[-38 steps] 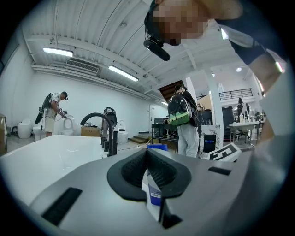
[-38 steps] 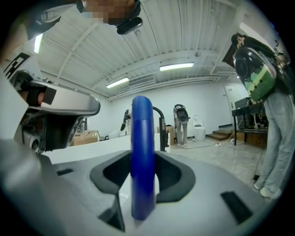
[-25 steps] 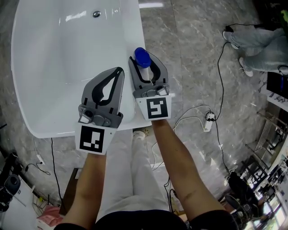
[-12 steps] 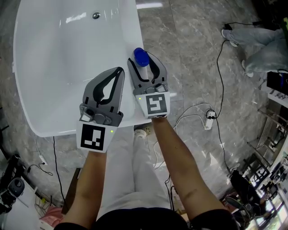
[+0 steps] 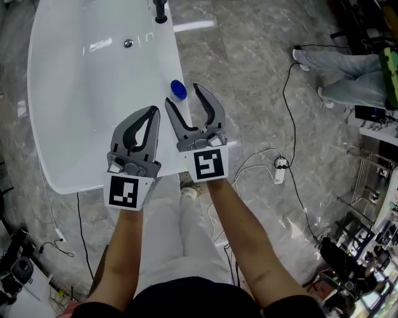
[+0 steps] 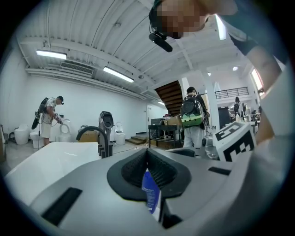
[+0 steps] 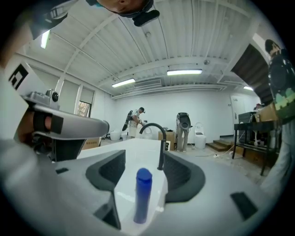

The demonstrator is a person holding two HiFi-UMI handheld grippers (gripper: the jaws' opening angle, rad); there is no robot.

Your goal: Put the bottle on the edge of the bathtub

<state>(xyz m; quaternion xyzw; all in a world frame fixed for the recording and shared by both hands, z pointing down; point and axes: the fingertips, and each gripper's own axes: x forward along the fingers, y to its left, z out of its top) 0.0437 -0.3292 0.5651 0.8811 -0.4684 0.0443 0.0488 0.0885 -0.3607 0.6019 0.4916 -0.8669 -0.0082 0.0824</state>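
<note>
The bottle (image 5: 178, 90), white with a blue cap, stands upright on the right rim of the white bathtub (image 5: 93, 93). My right gripper (image 5: 185, 94) sits just behind it, its jaws opening wide. In the right gripper view the bottle (image 7: 143, 196) stands free between the pads, with a gap on each side. My left gripper (image 5: 151, 112) hovers over the tub's near right part, shut and empty. In the left gripper view (image 6: 147, 152) a strip of the bottle's label (image 6: 150, 190) shows through the slit between its jaws.
A black faucet (image 5: 160, 11) stands on the tub's far rim, with a drain (image 5: 127, 43) near it. Grey marble floor lies to the right, with cables and a power strip (image 5: 278, 166). A person's legs (image 5: 336, 62) are at the upper right. Toilets and people stand far behind.
The right gripper's jaws have spread apart and let go of the bottle, then drawn back a little toward me. The bottle stays upright on the rim. The left gripper keeps its place.
</note>
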